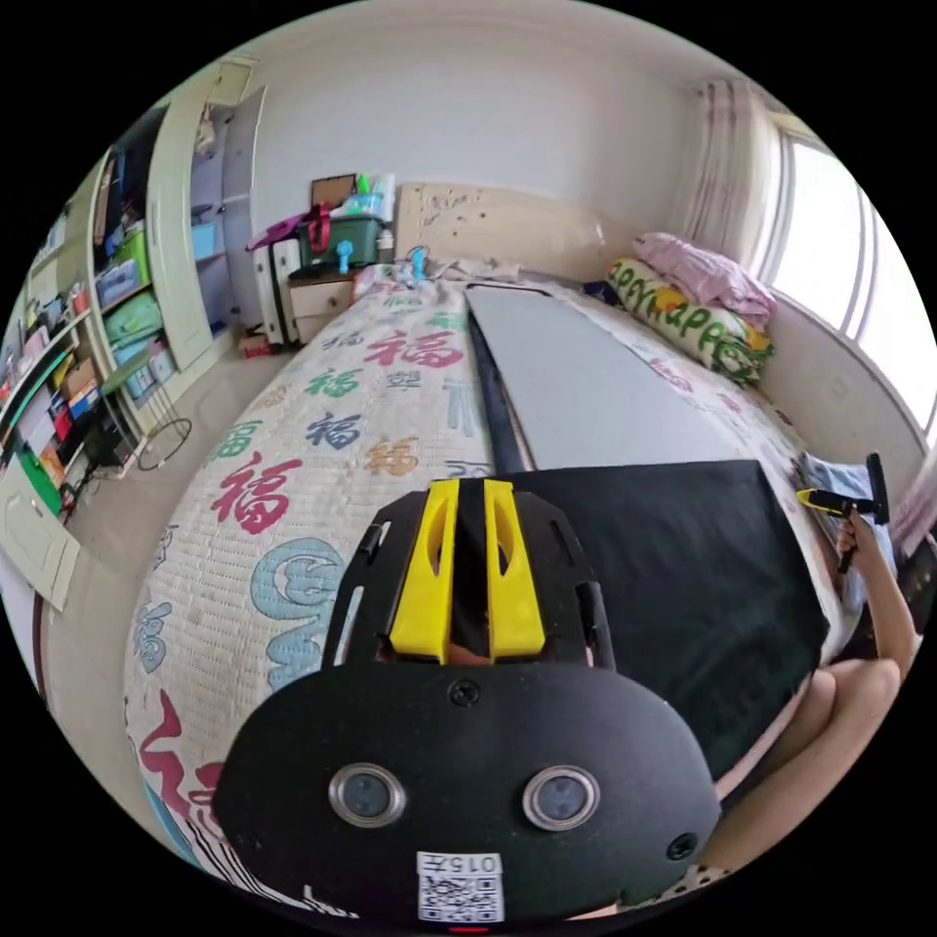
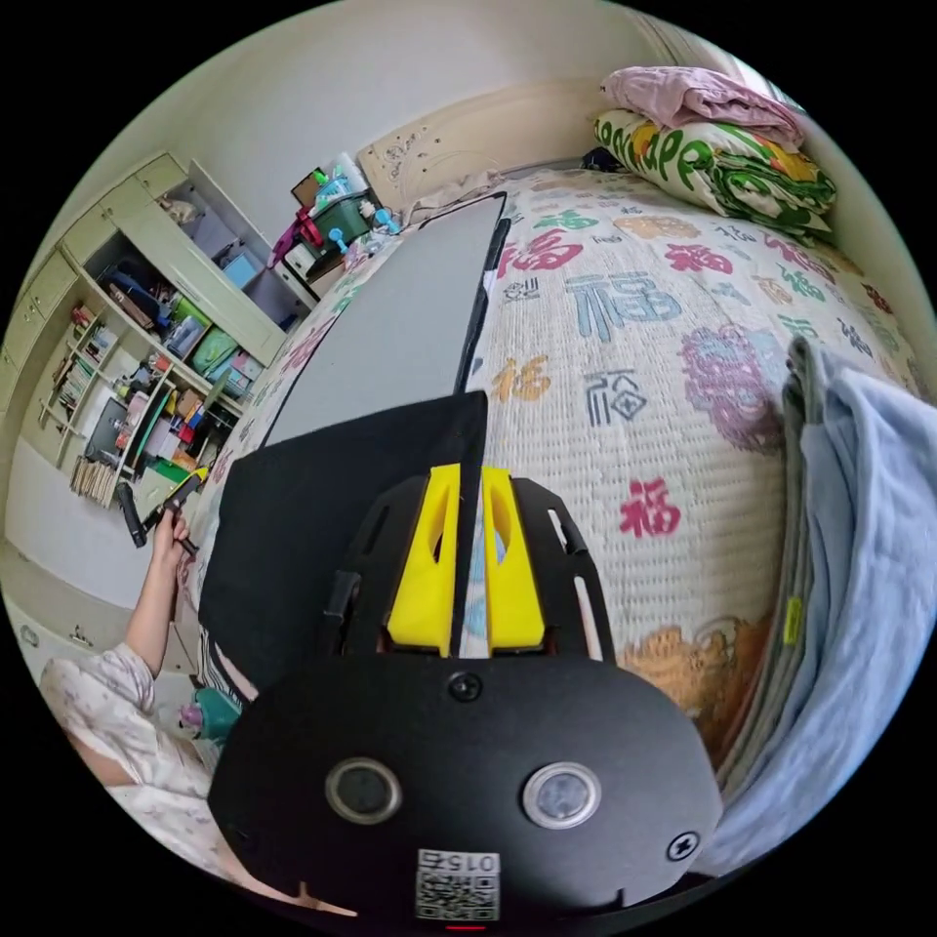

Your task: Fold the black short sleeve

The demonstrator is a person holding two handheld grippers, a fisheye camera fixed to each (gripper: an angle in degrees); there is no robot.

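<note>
The black short sleeve hangs as a flat, taut sheet over the near end of the bed. My left gripper is shut, with black cloth pinched between its yellow jaws at one edge. At the far side of the sheet a hand holds my right gripper. In the right gripper view the black short sleeve stretches away to the left, and its edge runs into the narrow gap of my right gripper, which is shut on it. My left gripper sits at the opposite corner, held by a hand.
A long grey board lies along the bed on the patterned cover. Folded quilts are piled by the window. A stack of pale blue folded cloth lies beside my right gripper. Shelves and a nightstand line the wall.
</note>
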